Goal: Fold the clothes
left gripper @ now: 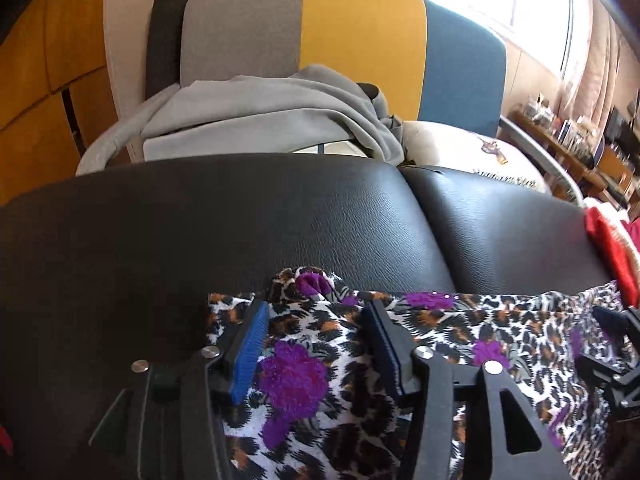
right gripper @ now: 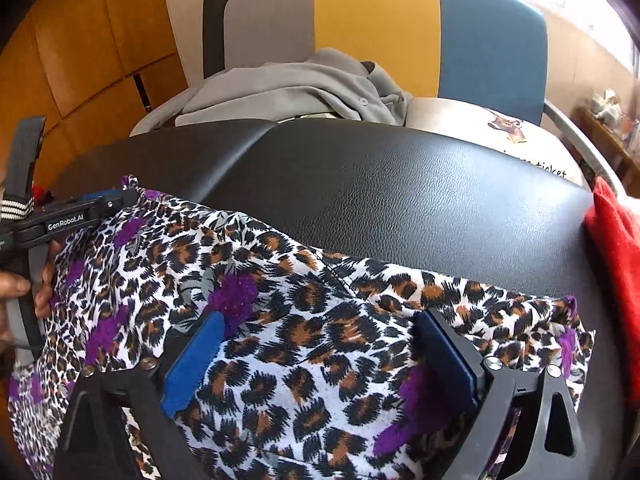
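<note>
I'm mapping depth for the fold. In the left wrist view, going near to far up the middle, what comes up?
left hand-held gripper → leopard-print garment → black leather surface → grey hoodie → striped chair back.

leopard-print garment (right gripper: 304, 292): thin woven cloth, matt, with fuzzy purple patches; lies under and between the fingers.
black cushion (left gripper: 240, 216): leather-like, grained, faint sheen; beyond the fingertips.
fingers (left gripper: 250, 350): matt black plastic, ribbed blue pads, bright metal pins.
grey garment (left gripper: 260, 112): soft matt fleece-like cloth, far ahead.
red cloth (right gripper: 616, 240): fuzzy, matt, right of the fingers.
wall panels (right gripper: 88, 40): smooth wood-look.
</note>
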`<state>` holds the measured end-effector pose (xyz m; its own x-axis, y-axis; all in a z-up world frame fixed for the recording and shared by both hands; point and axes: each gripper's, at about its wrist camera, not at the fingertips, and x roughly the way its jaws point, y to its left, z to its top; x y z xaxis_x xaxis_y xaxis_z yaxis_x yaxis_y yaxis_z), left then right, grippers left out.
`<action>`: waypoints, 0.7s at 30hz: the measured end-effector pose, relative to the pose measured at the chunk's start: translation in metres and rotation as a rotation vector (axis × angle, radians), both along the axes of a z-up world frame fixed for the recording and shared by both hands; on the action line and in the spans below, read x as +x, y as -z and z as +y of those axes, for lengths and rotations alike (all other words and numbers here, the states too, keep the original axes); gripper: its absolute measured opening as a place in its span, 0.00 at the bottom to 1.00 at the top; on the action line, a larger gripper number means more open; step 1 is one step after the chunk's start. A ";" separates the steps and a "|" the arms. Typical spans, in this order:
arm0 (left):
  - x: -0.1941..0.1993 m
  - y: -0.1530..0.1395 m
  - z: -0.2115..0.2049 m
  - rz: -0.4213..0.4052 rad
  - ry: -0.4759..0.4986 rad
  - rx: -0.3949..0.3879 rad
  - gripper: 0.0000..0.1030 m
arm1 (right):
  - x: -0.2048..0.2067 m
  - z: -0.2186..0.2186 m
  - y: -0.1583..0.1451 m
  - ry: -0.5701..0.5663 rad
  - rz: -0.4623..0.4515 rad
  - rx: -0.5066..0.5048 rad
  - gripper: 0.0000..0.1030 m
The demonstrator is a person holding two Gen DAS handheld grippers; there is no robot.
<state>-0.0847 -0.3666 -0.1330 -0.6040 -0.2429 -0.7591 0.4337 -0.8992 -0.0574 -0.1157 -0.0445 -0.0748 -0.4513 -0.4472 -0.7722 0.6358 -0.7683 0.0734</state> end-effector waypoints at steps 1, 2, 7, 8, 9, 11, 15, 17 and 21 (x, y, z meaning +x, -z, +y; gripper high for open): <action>-0.002 -0.001 0.000 -0.010 -0.001 -0.007 0.56 | -0.002 -0.001 0.001 0.002 -0.002 0.001 0.98; 0.000 -0.004 0.000 -0.021 -0.013 0.002 0.56 | -0.005 -0.003 0.001 0.004 -0.003 0.002 1.00; 0.045 -0.029 0.015 0.033 0.000 0.049 0.54 | -0.005 0.006 -0.016 0.004 -0.016 -0.009 1.00; 0.058 -0.031 0.021 0.039 0.023 0.055 0.54 | 0.002 0.014 -0.024 -0.007 -0.019 -0.044 1.00; 0.070 -0.028 0.028 0.034 0.045 0.053 0.54 | 0.012 0.024 -0.030 -0.015 -0.030 -0.082 1.00; 0.086 -0.020 0.038 0.017 0.068 0.043 0.54 | 0.031 0.047 -0.040 -0.029 -0.067 -0.159 1.00; 0.110 0.001 0.046 0.009 0.061 0.047 0.55 | 0.064 0.081 -0.021 -0.064 -0.191 -0.190 1.00; 0.113 0.003 0.044 0.014 0.052 0.046 0.56 | 0.074 0.098 -0.004 -0.032 -0.150 -0.118 1.00; 0.100 0.007 0.041 0.000 0.043 -0.001 0.67 | 0.083 0.109 -0.006 -0.026 -0.113 -0.169 1.00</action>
